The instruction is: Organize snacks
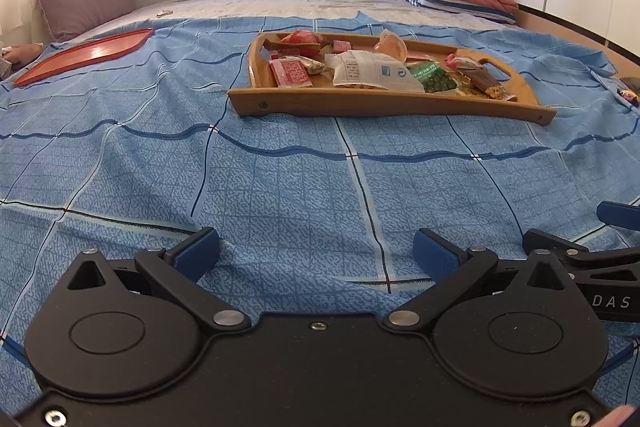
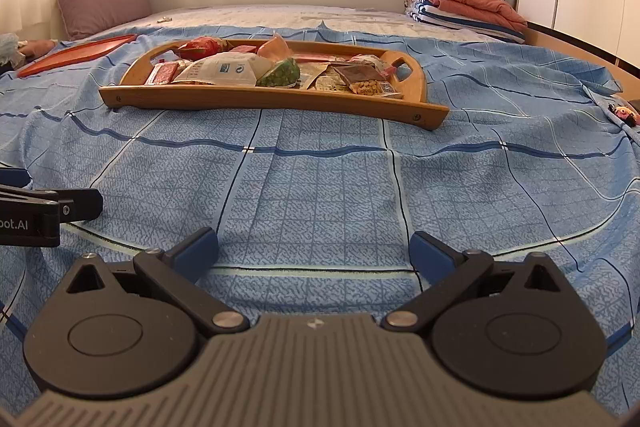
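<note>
Two trays on bed: one wooden tray, loaded; one red tray, no contents visible from this low angle.
Bed: blue checked sheet, rumpled; carries everything.
Wooden tray position: straight ahead of both hand-held grippers, well apart from them; long axis across the view, handle cut-outs at left and right ends.
Red tray position: far left, beyond the wooden tray, long axis running diagonally away.
Snacks: all visible ones inside the wooden tray, heaped and overlapping; roughly ten packets, exact count not possible. One large white packet, one green packet, one brown nut bar, several red wrappers.
Stage: scene fits snacks awaiting sorting as well as snacks already gathered; not settled.
Nearer side: left hand-held gripper nearer the red tray; right hand-held gripper roughly level with it.
Left hand-held gripper state: jaws spread wide, holding nothing, low over sheet.
Right hand-held gripper state: jaws spread wide, holding nothing.
</note>
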Demonstrator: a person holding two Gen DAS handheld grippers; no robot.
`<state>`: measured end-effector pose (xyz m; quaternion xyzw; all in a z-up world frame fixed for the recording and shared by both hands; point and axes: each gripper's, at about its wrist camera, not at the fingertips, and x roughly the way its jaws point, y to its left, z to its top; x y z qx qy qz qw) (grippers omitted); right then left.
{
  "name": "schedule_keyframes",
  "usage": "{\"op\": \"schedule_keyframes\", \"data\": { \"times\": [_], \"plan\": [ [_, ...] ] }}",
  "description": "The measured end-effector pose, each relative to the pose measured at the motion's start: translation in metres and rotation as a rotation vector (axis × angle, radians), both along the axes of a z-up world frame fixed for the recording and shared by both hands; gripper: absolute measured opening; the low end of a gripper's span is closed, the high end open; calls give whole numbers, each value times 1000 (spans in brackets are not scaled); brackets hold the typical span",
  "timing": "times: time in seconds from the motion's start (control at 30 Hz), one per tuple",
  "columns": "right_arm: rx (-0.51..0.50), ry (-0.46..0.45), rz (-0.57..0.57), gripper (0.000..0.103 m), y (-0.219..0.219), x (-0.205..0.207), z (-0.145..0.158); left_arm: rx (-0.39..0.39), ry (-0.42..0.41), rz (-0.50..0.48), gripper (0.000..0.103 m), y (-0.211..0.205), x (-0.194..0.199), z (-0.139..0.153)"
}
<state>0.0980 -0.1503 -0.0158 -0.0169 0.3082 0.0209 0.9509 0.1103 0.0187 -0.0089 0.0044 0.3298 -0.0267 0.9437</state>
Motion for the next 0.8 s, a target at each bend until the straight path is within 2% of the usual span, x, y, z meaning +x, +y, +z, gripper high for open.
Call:
{"op": "schedule_keyframes", "data": {
  "times": [0.8],
  "plan": [
    [-4,-2,0,103,0,-1,0,12,4,-5,103,-2,0,-2]
  ]
}}
